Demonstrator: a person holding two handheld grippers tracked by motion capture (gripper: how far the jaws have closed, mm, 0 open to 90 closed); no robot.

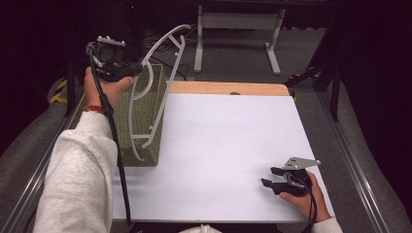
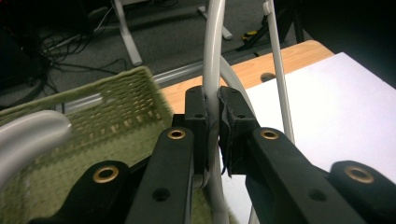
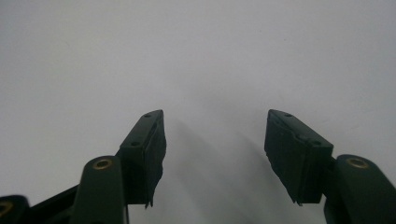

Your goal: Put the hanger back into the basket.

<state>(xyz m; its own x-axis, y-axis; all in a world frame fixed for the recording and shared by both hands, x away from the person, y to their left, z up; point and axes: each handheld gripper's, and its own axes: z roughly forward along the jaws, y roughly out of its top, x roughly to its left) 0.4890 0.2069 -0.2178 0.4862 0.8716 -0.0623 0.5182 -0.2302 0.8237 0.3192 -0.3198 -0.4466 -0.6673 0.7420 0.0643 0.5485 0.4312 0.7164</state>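
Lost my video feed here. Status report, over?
Left gripper shut on white hanger, lifted over green woven basket. Right gripper open, empty, low over white table. Nothing in the way.

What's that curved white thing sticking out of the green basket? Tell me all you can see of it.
The hanger looks like pale grey-white plastic: a thin, curved frame of two long bowed rails joined by a crossbar at the lower end, with a rounded top. It stands tilted, lower end in the basket at the table's left edge, top leaning up beyond it. The left tongs are shut on one rail. A second pale curved piece shows blurred nearby.
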